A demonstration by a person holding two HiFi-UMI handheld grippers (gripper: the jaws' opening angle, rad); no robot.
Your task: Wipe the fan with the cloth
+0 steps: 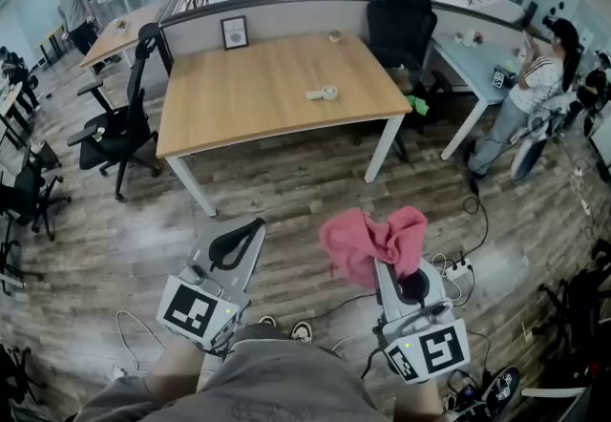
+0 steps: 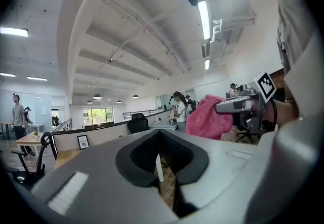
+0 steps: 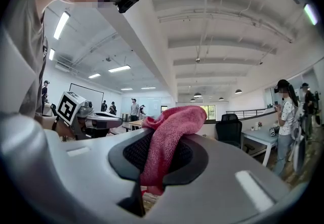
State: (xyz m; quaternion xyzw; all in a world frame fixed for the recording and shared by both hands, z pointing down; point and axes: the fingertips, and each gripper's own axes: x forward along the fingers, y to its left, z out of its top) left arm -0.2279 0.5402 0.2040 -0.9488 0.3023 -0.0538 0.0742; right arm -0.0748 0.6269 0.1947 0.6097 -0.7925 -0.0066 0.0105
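Right gripper jaws are clenching the pink cloth, lower centre; left gripper jaws are resting closed on nothing, lower left.

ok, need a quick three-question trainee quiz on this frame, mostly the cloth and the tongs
1. True or false: the left tongs are shut and empty.
2. What stands against the partition at the far edge of the wooden table?
3. The pink cloth is: A lying on the wooden table; B clamped in the right tongs; C clamped in the left tongs.
Key: 1 true; 2 a framed picture; 3 B.
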